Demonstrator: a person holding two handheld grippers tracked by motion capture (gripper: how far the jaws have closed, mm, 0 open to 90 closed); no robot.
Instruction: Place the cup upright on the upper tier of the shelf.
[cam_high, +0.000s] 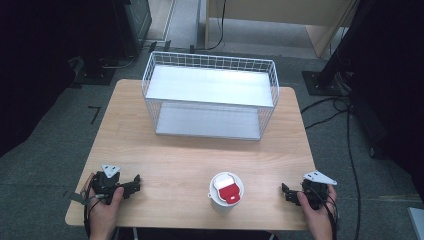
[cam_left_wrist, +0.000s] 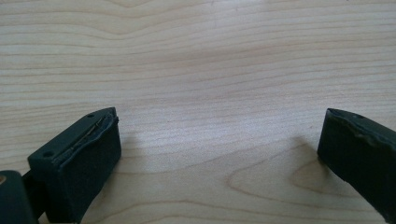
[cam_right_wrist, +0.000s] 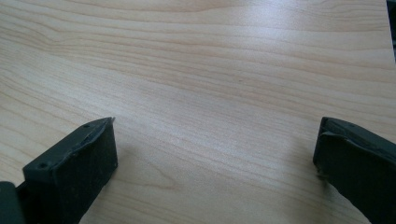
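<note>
Resting low at the near corners of the wooden bench (cam_high: 175, 160), the 2 grippers sit well apart with a white cup between them. The left gripper (cam_high: 134, 183) is held in the person's left hand (cam_high: 102, 207) near the near-left corner, its jaws pointing toward the middle of the bench and a grey three-cornered plate on top. In the left gripper view its 2 black jaws stand wide apart with bare wood grain between them, so it holds nothing. The right gripper (cam_high: 286, 192) is held in the right hand (cam_high: 316, 215) near the near-right edge, also topped by a grey plate, its jaws pointing inward toward the cup. In the right gripper view its jaws are likewise spread wide over bare wood, gripping nothing. The white cup (cam_high: 226, 189) stands upright close to the near edge, somewhat right of the middle, nearer the right gripper than the left and touching neither. Its lid carries a red patch (cam_high: 230, 192) on the near side, with a white flap just beyond it. Farther back, across the far half of the bench, stands a white wire rack (cam_high: 210, 95) with 2 flat tiers, 1 above the other, both bare. Around the bench lies grey carpet (cam_high: 45, 150), with black cables (cam_high: 350, 145) trailing over it at the right.
</note>
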